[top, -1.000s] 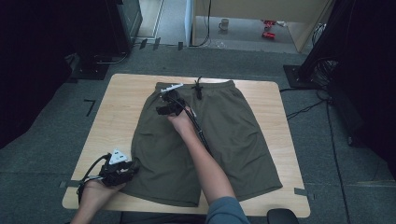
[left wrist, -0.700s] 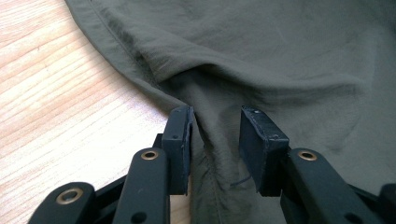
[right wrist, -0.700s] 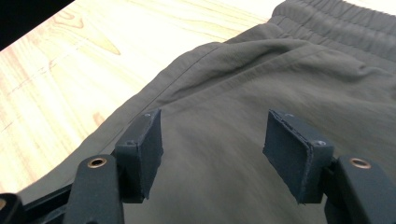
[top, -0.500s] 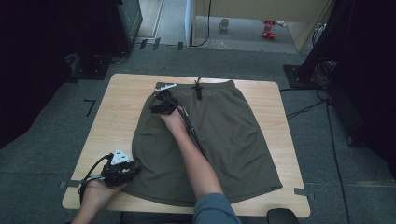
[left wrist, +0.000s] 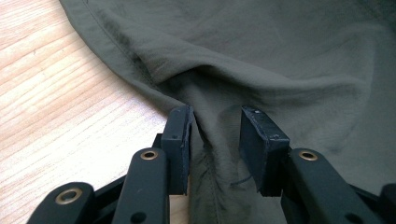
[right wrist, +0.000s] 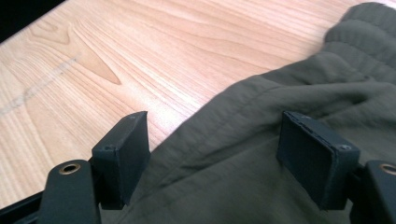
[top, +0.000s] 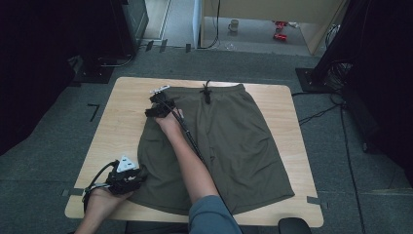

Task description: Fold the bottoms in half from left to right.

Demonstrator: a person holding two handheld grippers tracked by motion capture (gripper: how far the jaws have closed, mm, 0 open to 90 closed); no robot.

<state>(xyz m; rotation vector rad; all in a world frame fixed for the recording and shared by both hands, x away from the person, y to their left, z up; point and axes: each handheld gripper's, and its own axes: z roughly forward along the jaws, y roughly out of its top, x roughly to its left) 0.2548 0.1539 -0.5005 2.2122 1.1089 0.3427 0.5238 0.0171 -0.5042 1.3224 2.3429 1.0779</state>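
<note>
Right gripper (top: 157,100), jaws wide and just opened further with only the side seam's edge lying loose between them, hovers at the far left corner of olive shorts (top: 219,146) spread flat on a wooden table (top: 117,126). Left gripper (top: 127,176) pinches a fold of the near left hem, its pads (left wrist: 180,140) gathering the cloth. Closing squarely on the waistband corner, with both layers caught, would likely suit a clean fold; the elastic waistband (right wrist: 359,28) lies just beyond the open jaws.
</note>
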